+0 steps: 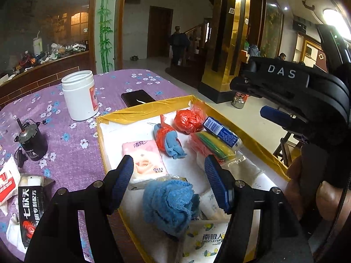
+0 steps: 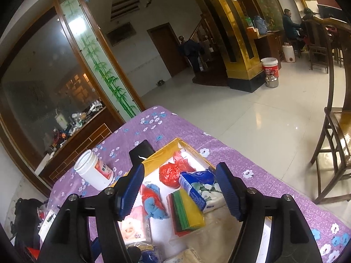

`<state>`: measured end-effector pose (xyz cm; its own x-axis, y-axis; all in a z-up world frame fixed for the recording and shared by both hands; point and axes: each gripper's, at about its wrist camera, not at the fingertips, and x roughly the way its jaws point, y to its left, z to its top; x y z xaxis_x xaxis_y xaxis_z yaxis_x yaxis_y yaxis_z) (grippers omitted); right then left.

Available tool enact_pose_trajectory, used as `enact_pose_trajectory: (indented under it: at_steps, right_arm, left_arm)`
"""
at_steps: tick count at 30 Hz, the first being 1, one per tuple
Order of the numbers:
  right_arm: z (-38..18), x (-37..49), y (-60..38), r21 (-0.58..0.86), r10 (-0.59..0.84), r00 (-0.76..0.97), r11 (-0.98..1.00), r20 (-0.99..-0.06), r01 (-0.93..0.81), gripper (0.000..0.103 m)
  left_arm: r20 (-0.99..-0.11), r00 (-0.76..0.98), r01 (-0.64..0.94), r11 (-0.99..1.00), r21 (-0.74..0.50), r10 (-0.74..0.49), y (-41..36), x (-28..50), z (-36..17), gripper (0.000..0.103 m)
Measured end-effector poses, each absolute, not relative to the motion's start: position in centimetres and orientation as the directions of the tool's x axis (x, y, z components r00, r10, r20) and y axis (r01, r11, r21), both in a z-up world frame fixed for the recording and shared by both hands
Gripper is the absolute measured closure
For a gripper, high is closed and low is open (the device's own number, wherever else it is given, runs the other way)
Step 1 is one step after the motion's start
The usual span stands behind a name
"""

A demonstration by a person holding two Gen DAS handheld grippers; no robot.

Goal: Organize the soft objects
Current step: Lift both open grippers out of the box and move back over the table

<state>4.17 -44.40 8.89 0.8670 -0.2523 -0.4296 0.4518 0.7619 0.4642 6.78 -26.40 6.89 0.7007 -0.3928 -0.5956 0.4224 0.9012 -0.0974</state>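
Blue cloth (image 1: 170, 203), pink tissues (image 1: 145, 161) in yellow-rimmed box (image 1: 140, 115) (white jar (image 1: 80, 95) outside).

jar (image 1: 79, 95) left of box (image 1: 140, 115) (phone (image 1: 137, 97) behind)

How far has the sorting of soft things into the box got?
Done: a blue cloth, tissue packs and red bags lie in the yellow box. In hand: nothing; both tongs are open. Left: packets on the purple tablecloth.
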Motion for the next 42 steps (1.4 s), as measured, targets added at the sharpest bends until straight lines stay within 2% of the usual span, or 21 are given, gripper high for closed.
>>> enact_pose_trajectory:
  at_steps: [19, 22, 31, 39, 42]
  right_arm:
    - [9.0, 3.8, -44.5, 0.486, -0.228, 0.882, 0.764, -0.412, 0.424, 0.030]
    - [9.0, 4.2, -43.9, 0.493, -0.181, 0.900, 0.785, -0.396, 0.375, 0.029]
    - [9.3, 5.4, -40.6, 0.436, -0.079, 0.924, 0.865, -0.375, 0.251, 0.029]
    - [9.6, 5.9, -38.7, 0.399, -0.015, 0.934, 0.902, -0.357, 0.166, 0.028]
    - [9.7, 6.2, -37.5, 0.372, 0.021, 0.939, 0.921, -0.343, 0.115, 0.026]
  left_arm:
    - [-0.576, 0.711, 0.410, 0.903, -0.124, -0.402, -24.7, 6.0, 9.3, 0.037]
    - [-0.586, 0.705, 0.405, 0.905, -0.129, -0.399, -23.7, 5.7, 9.6, 0.027]
    - [-0.652, 0.651, 0.362, 0.914, -0.184, -0.389, -18.4, 4.7, 9.8, 0.027]
    - [-0.643, 0.706, 0.292, 0.949, -0.117, -0.297, -10.3, 3.3, 10.5, 0.027]
    - [-0.654, 0.709, 0.269, 0.959, -0.095, -0.264, -6.6, 3.4, 9.6, 0.022]
